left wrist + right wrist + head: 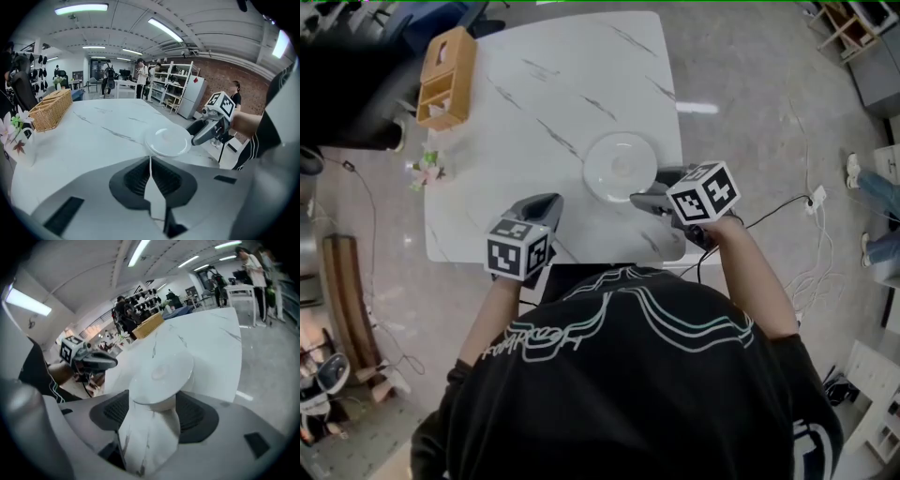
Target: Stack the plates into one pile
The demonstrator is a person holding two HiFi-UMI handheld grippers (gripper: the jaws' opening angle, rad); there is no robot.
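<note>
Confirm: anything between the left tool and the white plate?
Nothing visible. Only bare table lies between the shut left tool and the white plate; the open right tool is at its opposite rim.

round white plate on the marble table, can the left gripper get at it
Probably yes: only bare white marble table lies between the left gripper and the round white plate, and the right gripper sits at the plate's far side. The left fingers are shut, so they would need to open first.
</note>
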